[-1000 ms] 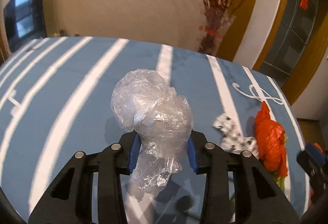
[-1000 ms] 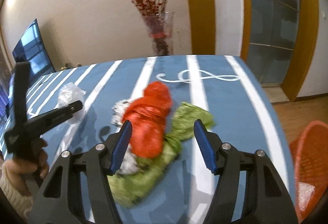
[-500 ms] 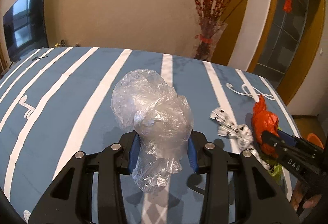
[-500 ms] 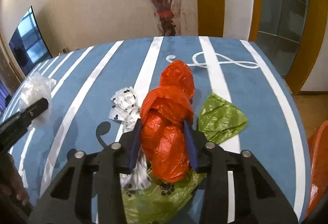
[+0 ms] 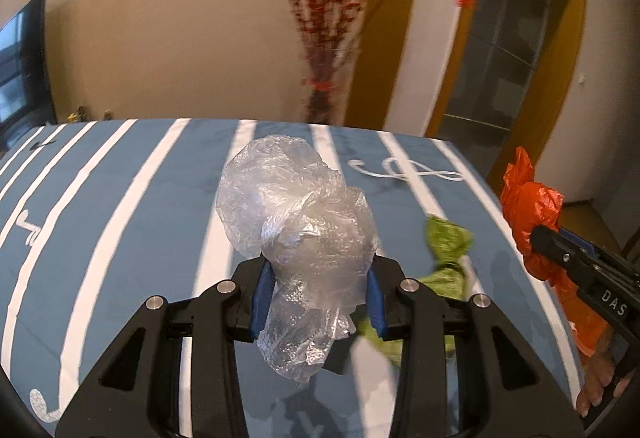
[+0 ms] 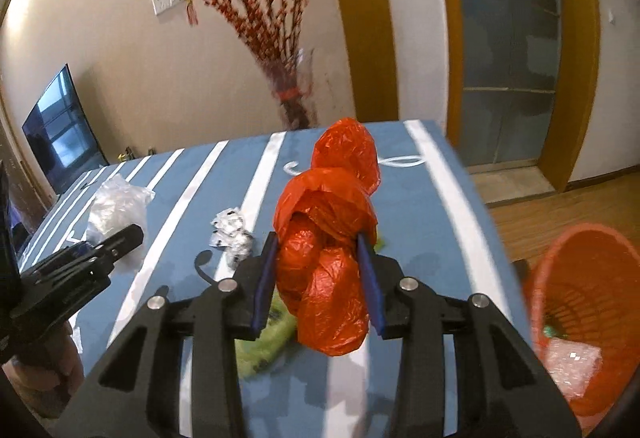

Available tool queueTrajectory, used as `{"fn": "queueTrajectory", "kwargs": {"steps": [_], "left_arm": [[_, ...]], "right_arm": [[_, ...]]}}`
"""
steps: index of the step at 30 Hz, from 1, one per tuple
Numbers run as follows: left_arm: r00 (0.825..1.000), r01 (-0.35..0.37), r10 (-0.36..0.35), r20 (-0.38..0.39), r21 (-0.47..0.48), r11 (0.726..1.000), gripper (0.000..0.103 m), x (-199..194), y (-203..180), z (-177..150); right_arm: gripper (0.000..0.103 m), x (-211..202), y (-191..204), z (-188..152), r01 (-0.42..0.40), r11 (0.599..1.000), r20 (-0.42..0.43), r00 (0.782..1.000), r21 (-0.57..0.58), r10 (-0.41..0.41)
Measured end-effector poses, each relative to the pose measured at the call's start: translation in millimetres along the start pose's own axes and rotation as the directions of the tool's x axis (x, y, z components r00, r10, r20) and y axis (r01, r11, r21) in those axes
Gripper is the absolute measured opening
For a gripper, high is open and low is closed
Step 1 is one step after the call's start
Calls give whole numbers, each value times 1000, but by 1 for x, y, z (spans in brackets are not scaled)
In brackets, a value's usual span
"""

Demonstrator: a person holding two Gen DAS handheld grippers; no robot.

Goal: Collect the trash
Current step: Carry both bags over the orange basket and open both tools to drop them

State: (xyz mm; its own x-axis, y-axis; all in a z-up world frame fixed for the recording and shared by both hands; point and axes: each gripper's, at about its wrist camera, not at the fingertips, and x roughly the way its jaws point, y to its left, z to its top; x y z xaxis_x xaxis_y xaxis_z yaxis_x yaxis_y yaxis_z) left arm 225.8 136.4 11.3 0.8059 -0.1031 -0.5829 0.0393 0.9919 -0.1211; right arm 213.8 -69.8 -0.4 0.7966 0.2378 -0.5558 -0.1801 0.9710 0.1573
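My left gripper is shut on a crumpled clear plastic bag, held above the blue striped tablecloth. My right gripper is shut on a crumpled orange plastic bag, lifted off the cloth. In the left wrist view that orange bag and the right gripper show at the right edge. A green wrapper lies on the cloth, partly hidden under my right gripper. A small black-and-white wrapper lies left of the orange bag. An orange mesh basket stands on the floor at the right.
A vase of red branches stands beyond the table's far edge by the wall. A dark TV screen is at the left. The table's right edge drops to a wooden floor. The basket holds a clear wrapper.
The right gripper closed on the orange bag and lifted it off the table toward the basket side. The left gripper rose and swung right, still holding the clear bag.
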Motion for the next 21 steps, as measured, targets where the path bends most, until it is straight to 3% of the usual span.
{"fn": "queueTrajectory", "kwargs": {"steps": [11,21], "left_arm": [[990,143,-144,-7,97,985,39,-18,-81,-8],[965,261,-259,-36,179,949,39,-25,-153,-19]], "right_arm": [[39,-74,-61,-19,101,993,100,989,59,-107],[39,-129,-118,-40,210,968,161,959,141,-232]]}}
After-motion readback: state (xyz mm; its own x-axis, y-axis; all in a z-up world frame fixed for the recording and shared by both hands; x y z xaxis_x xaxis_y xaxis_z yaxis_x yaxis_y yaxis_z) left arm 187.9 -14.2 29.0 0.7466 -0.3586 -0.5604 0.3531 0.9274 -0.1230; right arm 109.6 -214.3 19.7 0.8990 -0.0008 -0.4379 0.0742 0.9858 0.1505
